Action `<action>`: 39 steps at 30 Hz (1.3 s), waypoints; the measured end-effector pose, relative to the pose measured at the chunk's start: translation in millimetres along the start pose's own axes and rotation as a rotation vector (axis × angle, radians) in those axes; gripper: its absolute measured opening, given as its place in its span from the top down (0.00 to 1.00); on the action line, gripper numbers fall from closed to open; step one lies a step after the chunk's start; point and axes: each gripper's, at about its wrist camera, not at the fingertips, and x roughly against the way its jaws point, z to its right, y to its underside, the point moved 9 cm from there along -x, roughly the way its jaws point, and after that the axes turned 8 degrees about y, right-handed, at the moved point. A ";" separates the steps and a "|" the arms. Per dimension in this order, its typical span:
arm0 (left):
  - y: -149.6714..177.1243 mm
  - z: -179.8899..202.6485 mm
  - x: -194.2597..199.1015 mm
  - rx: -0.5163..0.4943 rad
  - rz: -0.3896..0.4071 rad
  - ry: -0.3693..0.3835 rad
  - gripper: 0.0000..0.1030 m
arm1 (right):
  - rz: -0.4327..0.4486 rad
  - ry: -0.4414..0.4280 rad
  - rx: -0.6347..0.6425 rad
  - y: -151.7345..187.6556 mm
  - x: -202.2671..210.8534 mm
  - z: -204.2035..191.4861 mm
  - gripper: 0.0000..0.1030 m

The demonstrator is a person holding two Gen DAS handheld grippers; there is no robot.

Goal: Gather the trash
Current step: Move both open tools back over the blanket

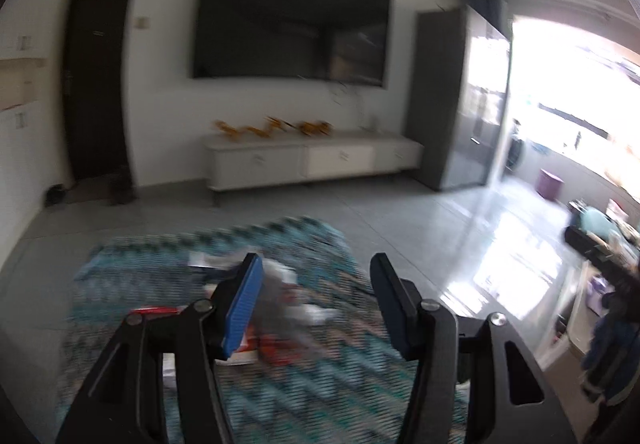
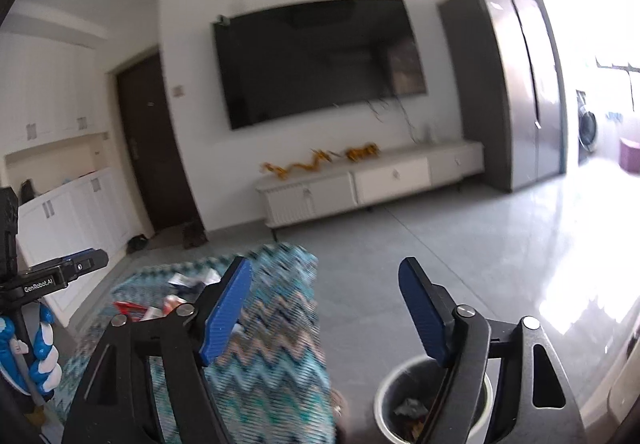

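- Left gripper spread wide, grasping nothing, aimed at litter strewn on zigzag rug.
- Right gripper likewise spread, empty, poised above waste bin beside rug, presumably for drop-off.

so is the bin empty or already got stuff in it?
Not empty: the trash bin stands upright, with crumpled scraps visible at its bottom in the right wrist view.

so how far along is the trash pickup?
Partly done: the bin already holds some scraps. Nothing in hand: left gripper and right gripper are both open and empty. Left: wrappers and paper scattered on the zigzag rug.
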 end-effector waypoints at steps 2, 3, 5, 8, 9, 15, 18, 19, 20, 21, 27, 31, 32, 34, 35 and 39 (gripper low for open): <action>-1.0 -30.8 34.2 0.025 0.041 -0.055 0.38 | 0.032 -0.021 0.029 -13.7 15.4 -21.1 0.22; 0.0 -40.9 46.1 0.033 0.052 -0.074 0.38 | 0.040 -0.029 0.037 -17.0 20.1 -27.5 0.22; 4.8 -66.5 72.2 0.044 0.073 -0.121 0.38 | 0.053 -0.045 0.058 -23.3 29.6 -46.4 0.22; 16.9 -106.6 105.8 0.074 0.101 -0.185 0.38 | 0.057 -0.069 0.080 -25.2 40.5 -68.9 0.21; 20.9 -116.1 112.7 0.086 0.103 -0.195 0.38 | 0.057 -0.074 0.084 -24.1 43.8 -74.7 0.21; 45.8 -171.6 147.9 0.165 0.121 -0.233 0.38 | 0.053 -0.090 0.114 -29.6 49.1 -115.9 0.21; 54.1 -188.7 152.1 0.192 0.124 -0.224 0.38 | 0.058 -0.099 0.124 -30.8 50.7 -129.5 0.21; 57.1 -194.0 152.4 0.197 0.123 -0.221 0.38 | 0.058 -0.099 0.129 -30.3 50.8 -133.2 0.21; 60.6 -199.4 151.0 0.203 0.120 -0.217 0.38 | 0.056 -0.101 0.136 -30.6 48.8 -139.6 0.21; 63.1 -204.5 150.3 0.208 0.116 -0.214 0.38 | 0.053 -0.102 0.141 -30.4 48.4 -144.1 0.21; 79.0 -226.4 127.6 0.236 0.080 -0.196 0.38 | 0.037 -0.118 0.173 -26.6 31.8 -167.5 0.21; 88.0 -230.6 100.8 0.224 0.028 -0.177 0.38 | -0.015 -0.130 0.174 -14.4 0.3 -176.3 0.22; 90.2 -230.0 92.4 0.222 0.012 -0.166 0.38 | -0.032 -0.134 0.173 -9.9 -8.0 -177.8 0.23; 98.8 -226.1 74.5 0.220 -0.025 -0.141 0.38 | -0.084 -0.148 0.172 5.6 -30.4 -183.1 0.27; 103.1 -225.3 64.2 0.221 -0.046 -0.128 0.38 | -0.105 -0.155 0.174 13.2 -39.2 -184.6 0.29; 122.3 -215.1 19.3 0.218 -0.133 -0.074 0.39 | -0.225 -0.208 0.184 55.3 -85.6 -200.0 0.37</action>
